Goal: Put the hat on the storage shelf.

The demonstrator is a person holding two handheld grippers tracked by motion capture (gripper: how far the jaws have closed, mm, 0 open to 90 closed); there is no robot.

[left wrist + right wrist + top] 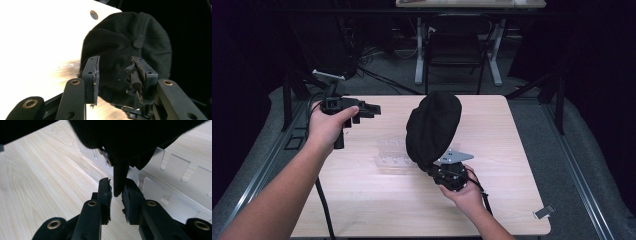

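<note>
A person's right hand (464,192), near the front edge of a light wooden table (522,150), raises the right gripper (448,170), its jaws pinched on the strap of a black cap (433,127); in the right gripper view the strap (120,177) hangs down between the two nearly closed pads. The cap is held upright above the middle of the table, crown uppermost, over a clear plastic rack (392,152) that lies flat on the wood just left of the gripper. Farther back and to the left, the left hand (329,127) holds the left gripper (371,109) above the table's rear left corner, jaws spread apart and gripping nothing, pointed toward the cap and well clear of it. Beyond the table stand a dark chair (457,47) and a second desk (472,4).
</note>
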